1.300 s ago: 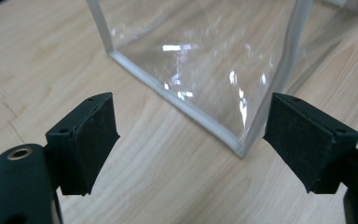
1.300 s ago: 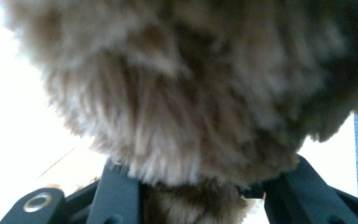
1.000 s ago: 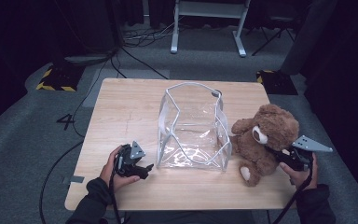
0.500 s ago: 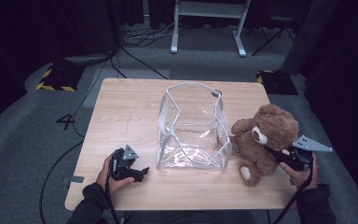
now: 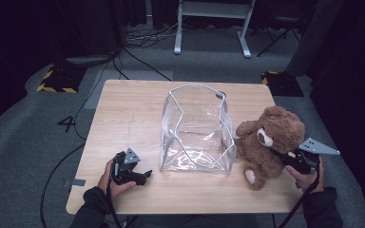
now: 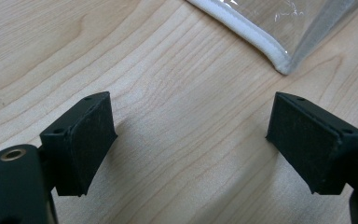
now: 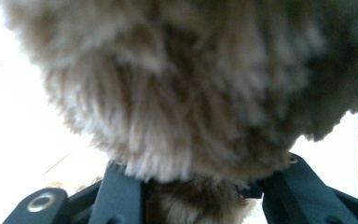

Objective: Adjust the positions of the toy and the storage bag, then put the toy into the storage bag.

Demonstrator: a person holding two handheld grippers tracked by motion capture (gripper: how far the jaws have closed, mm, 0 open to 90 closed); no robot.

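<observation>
While the teddy bear [image 5: 267, 145] sat upright at the right edge of the wooden surface [image 5: 128, 114], facing the clear bag [image 5: 196, 128], the right gripper [image 5: 292, 161] held its back, fur between the jaws. Left gripper [image 5: 140, 176] jaws stood wide over bare wood near the bag's corner. Grey carpet and cables lay around.

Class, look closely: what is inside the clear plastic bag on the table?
Nothing is seen inside the clear bag; the wooden table shows through its walls. The teddy bear sits outside, beside it.
</observation>
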